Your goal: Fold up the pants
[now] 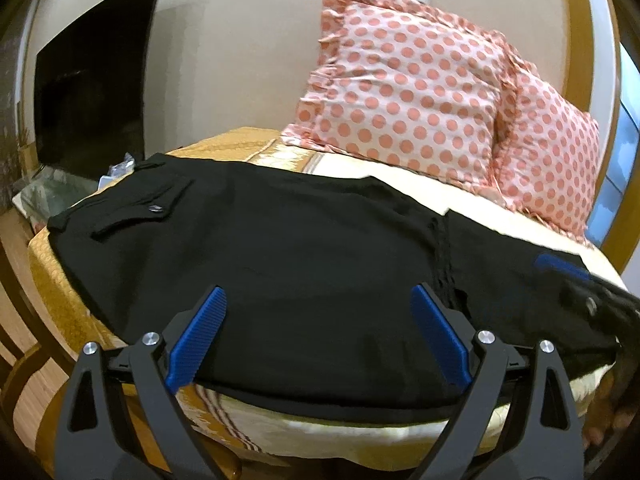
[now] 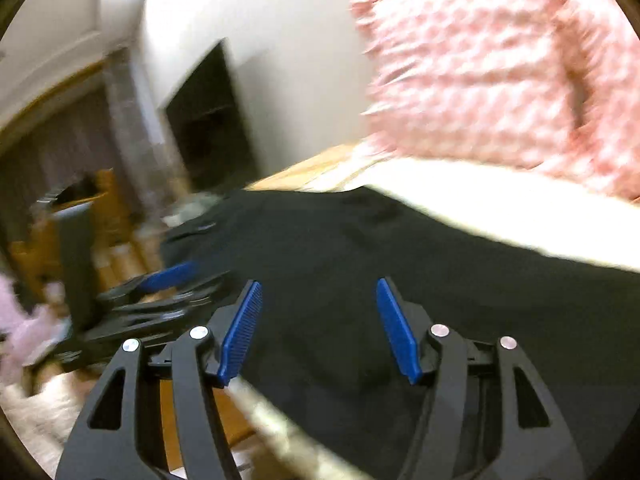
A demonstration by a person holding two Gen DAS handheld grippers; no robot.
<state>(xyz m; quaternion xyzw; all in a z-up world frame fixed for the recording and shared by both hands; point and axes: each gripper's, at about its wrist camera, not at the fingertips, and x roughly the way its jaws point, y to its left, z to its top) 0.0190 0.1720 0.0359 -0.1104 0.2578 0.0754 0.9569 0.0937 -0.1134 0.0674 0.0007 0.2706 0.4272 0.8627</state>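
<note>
The right wrist view is smeared with motion blur, so the pillows, the wall and the furniture on its left are only patches of colour there. In the left wrist view the far right end of the black pants (image 1: 312,248) runs under the blurred right gripper (image 1: 568,276) and off towards the edge, so I cannot see where the legs finish. The near hem drops over the front edge of the bed (image 1: 60,280) and is partly cut off by the left gripper (image 1: 320,308).

The pants are plain black, lying flat and fairly smooth across the gold and cream bedspread, with a buttoned back pocket (image 1: 152,208) showing near the waistband at the left. A seam line runs across the fabric right of centre. Two pink polka-dot pillows (image 1: 404,92) stand behind them against the wall, apart from the cloth.

The long axis runs left to right across the bed, waist to the left, legs to the right.

Both grippers hover over the near edge with jaws spread wide and nothing clamped; the fabric lies below them, not pinched
</note>
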